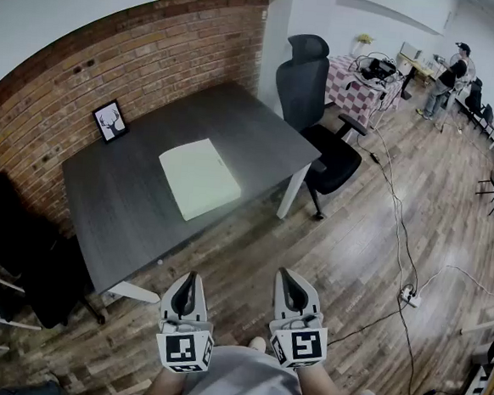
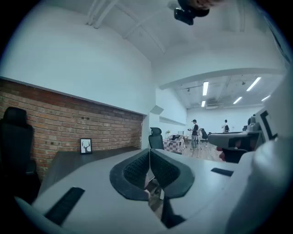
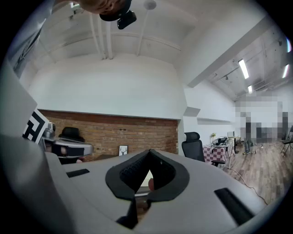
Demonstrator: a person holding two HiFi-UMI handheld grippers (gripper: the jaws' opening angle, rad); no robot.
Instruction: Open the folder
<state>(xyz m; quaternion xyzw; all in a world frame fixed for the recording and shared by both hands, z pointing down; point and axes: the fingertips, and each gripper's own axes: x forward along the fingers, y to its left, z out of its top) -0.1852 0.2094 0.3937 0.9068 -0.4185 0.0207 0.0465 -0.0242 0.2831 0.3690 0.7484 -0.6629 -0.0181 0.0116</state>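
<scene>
A pale green folder lies closed and flat in the middle of a dark grey table. Both grippers hang level in front of the person's body, well short of the table's near edge and over the wooden floor. My left gripper has its jaws together with nothing between them. My right gripper also has its tips touching and holds nothing. Neither gripper view lets me make out the folder.
A small framed deer picture stands at the table's far edge by the brick wall. A black office chair sits at the table's right end, another dark chair at the left. Cables and a power strip lie on the floor at right.
</scene>
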